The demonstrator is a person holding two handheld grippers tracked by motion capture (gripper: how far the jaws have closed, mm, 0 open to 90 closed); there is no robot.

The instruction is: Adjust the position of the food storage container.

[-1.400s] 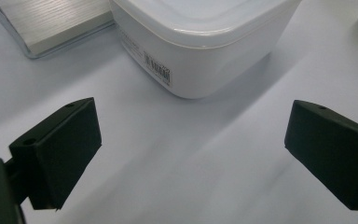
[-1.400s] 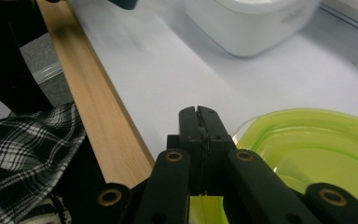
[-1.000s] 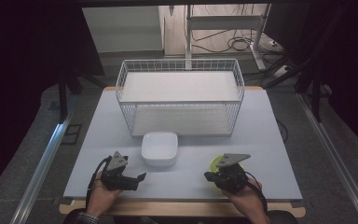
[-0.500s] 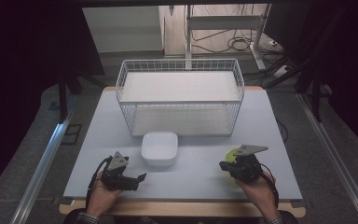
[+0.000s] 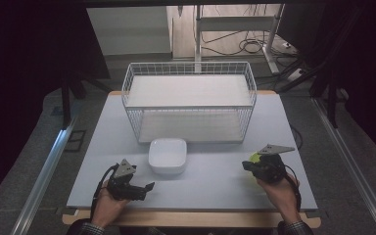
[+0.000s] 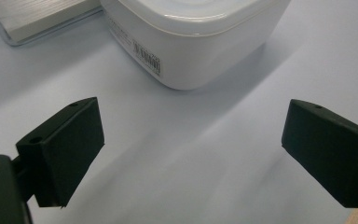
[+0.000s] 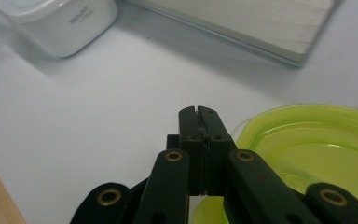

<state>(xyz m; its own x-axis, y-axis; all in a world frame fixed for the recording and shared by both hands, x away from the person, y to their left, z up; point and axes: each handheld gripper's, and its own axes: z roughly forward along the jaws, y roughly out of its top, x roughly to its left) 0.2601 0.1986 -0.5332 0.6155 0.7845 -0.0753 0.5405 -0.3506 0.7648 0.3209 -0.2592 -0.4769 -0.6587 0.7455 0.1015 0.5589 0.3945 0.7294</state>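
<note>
Step in hand: the right gripper [image 7: 199,112] is clenched, jaws pressed flat together; the rim of a lime-green lid [image 7: 317,140] runs under them, so it looks pinched, though the contact itself is hidden. In the high view the lid [image 5: 253,157] sits at the near right of the table [image 5: 215,181], tucked under that gripper [image 5: 255,166].

Left gripper: released, jaws spread wide [image 6: 191,149] with nothing between them, resting on the table near left [image 5: 144,188], just short of the white container [image 6: 191,42].

Container: a white, square, round-cornered tub [image 5: 167,155] standing open near the middle of the table, just in front of the wire basket [image 5: 127,98]. Lid and tub are well apart.

Judged aim: fitting the lid on the tub (the two look matched in shape, so this is my reading).

Next move calls for: carrying the lid left toward the tub, keeping it level, and squaring its corners with the rim; the open left gripper is well placed to steady the tub's near wall so it does not slide.

Writing: a small printed label with what looks like a barcode on the tub's side in the left gripper view; embossed lettering [image 7: 81,17] on its wall in the right gripper view (too blurred to read either).
</note>
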